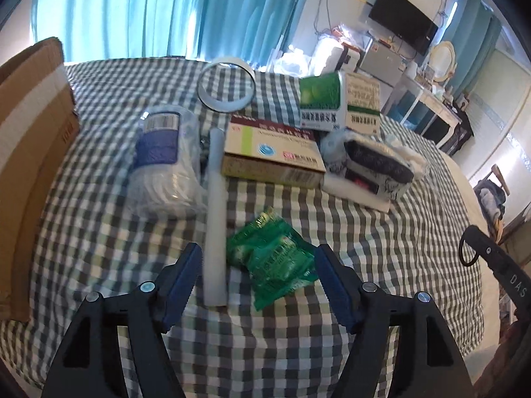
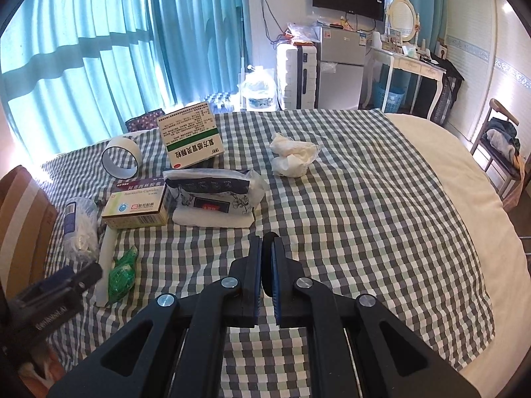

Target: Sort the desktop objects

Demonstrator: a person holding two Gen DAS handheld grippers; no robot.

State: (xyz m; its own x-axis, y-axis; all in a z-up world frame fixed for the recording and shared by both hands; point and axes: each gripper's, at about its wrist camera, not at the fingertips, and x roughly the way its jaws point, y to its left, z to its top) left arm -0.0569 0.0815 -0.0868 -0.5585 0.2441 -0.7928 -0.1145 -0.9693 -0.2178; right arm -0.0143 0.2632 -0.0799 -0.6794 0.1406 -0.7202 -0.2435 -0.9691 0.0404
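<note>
Green packet (image 1: 270,258) — between spread fingers (image 1: 181,285).

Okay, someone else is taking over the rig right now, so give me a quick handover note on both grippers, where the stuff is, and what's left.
Left gripper: open, jaws either side of the green packet, not closed on it.
Right gripper: shut, holding nothing, over bare checkered cloth.
White stick lies beside the packet; medicine box, tissue pack, tape roll, crumpled tissue still lie on the cloth.
Cardboard box stands at left; inside hidden.
Nothing visibly sorted yet.
</note>
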